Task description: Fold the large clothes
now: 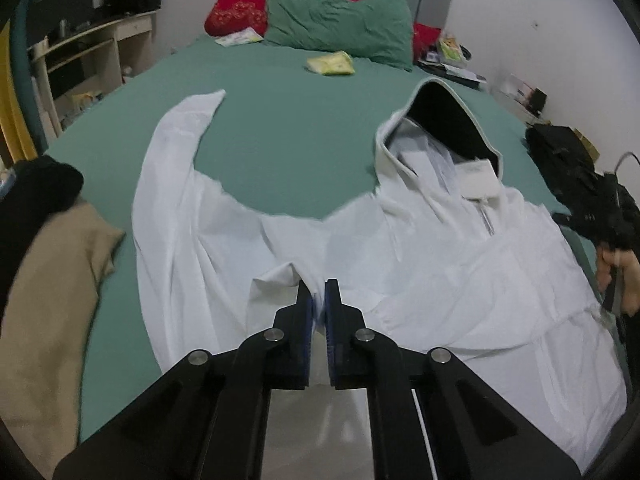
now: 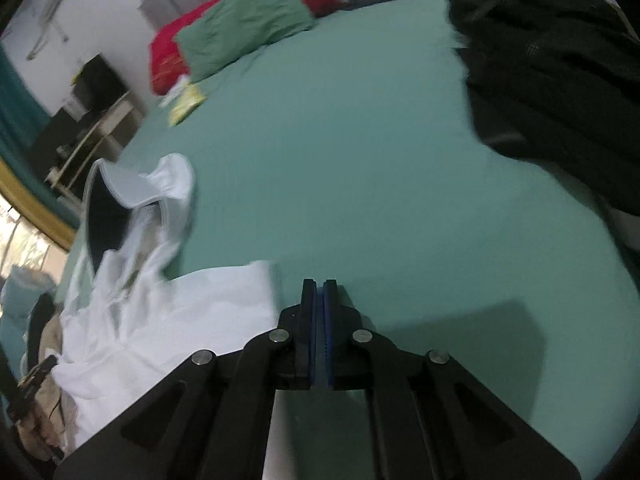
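Observation:
A white hooded jacket [image 1: 420, 264] lies spread on the green bed [image 1: 280, 128], its dark-lined hood [image 1: 444, 120] toward the pillows and one sleeve [image 1: 180, 140] curving out to the left. My left gripper [image 1: 319, 292] is shut on a fold of the jacket's white cloth near its lower edge. In the right wrist view the jacket [image 2: 180, 312] lies at the lower left with its hood [image 2: 120, 208] raised. My right gripper [image 2: 319, 292] is shut and empty above bare green sheet [image 2: 360, 160], just right of the jacket's edge.
A tan garment [image 1: 52, 300] and a black one [image 1: 36, 188] lie at the left bed edge. A black garment [image 1: 580, 176] [image 2: 560, 80] lies at the right. A green pillow [image 1: 340, 28], red blanket [image 1: 240, 4] and yellow packet [image 1: 332, 65] sit near the headboard. A desk [image 1: 88, 48] stands left.

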### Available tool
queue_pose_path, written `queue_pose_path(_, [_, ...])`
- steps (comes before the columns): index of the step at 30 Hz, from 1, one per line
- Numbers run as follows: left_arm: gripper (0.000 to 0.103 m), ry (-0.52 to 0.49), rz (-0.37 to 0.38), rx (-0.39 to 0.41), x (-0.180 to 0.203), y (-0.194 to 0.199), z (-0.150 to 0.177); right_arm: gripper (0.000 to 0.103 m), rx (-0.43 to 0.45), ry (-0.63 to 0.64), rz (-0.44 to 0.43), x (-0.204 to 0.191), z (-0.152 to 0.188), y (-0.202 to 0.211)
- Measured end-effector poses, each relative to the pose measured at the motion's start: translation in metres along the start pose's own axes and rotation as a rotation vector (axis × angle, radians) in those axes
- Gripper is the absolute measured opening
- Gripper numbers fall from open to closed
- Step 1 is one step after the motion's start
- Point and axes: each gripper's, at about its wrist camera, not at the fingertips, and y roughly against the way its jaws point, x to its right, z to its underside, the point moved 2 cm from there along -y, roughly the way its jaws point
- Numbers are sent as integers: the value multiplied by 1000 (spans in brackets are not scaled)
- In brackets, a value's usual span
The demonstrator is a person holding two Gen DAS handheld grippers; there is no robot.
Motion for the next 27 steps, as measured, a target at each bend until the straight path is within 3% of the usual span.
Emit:
queue_pose_path(4, [8,-9,-22,-123,-3,-20,1,4,-28,-23,-78,2,5,15])
queue_pose_path(5, [13,8,-21,-139,-6,-24,4,5,-53,-2,-90,-5,8,15])
queue_pose_path(8, [27,58,-10,-136,-15,-25,11,23,-77,47,-97,-19,17,15])
queue_pose_path(10, [36,53,-20,-115,-18,-25,16,26,-101,75,-96,-29,29,9])
queue_pose_path(11, [41,46,-22,-119,-19,-27,19,25,-115,94,-71,-31,35,6])
queue_pose_path(14, [42,26,-24,-134,-25,-36,22,24,-76,271,86,-50,46,5])
queue_pose_path(19, [42,16,-18,-91,-44,-22,-6,25,-45,375,311,-67,50,7])
queue_pose_path(24, [42,13,-58,-42,-75,-27,-41,25,-56,282,275,-59,57,22])
queue_pose_path(27, [42,45,-125,-27,-97,-50,-67,25,-54,233,252,-52,62,31])
